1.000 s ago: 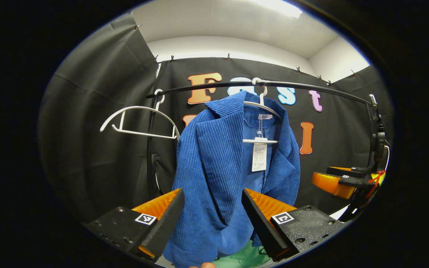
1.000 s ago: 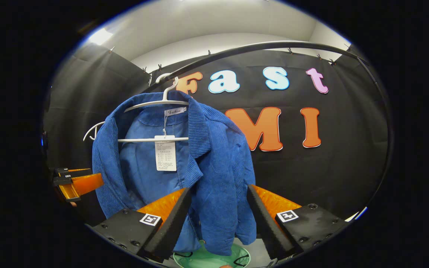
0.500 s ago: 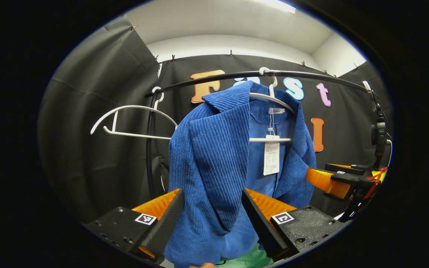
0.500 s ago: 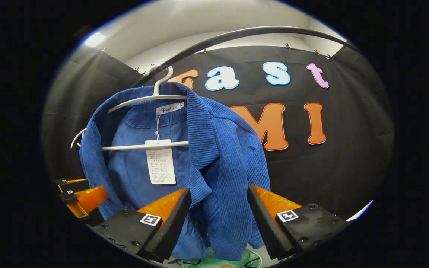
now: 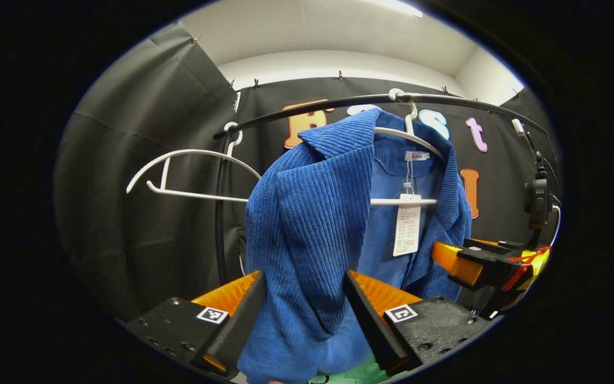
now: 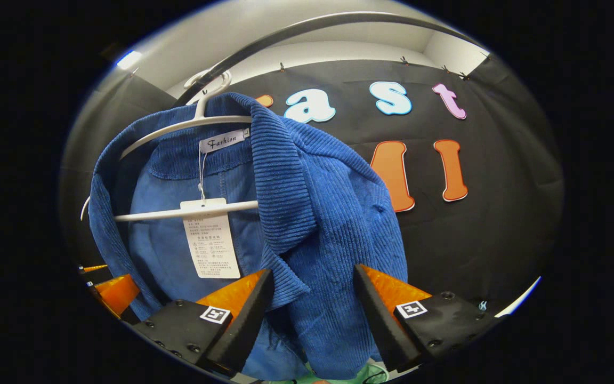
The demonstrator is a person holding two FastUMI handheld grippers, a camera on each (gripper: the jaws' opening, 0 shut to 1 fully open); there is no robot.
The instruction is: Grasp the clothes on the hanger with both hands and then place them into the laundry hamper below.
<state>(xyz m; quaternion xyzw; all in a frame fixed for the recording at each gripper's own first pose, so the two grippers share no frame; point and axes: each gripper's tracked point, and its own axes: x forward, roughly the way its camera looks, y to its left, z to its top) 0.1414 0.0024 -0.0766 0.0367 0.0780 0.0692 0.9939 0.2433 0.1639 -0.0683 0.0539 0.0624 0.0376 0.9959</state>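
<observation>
Corduroy is hanging between both sets of spread fingers: the blue jacket [image 5: 312,224] is sitting on its white hanger [image 5: 413,140] under the black rail [image 5: 339,102]. Left gripper [image 5: 303,312] and right gripper [image 6: 312,312] are each framing a front panel, neither pinching yet. Closing deep on the thick ribbed lapels should be lifting it cleanly; the green hamper [image 5: 360,373], probably mesh, is waiting below.

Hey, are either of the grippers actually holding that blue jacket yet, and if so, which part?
Nothing is held yet. The left gripper and right gripper are both open, each straddling a front panel of the blue jacket hanging on its hanger.
</observation>
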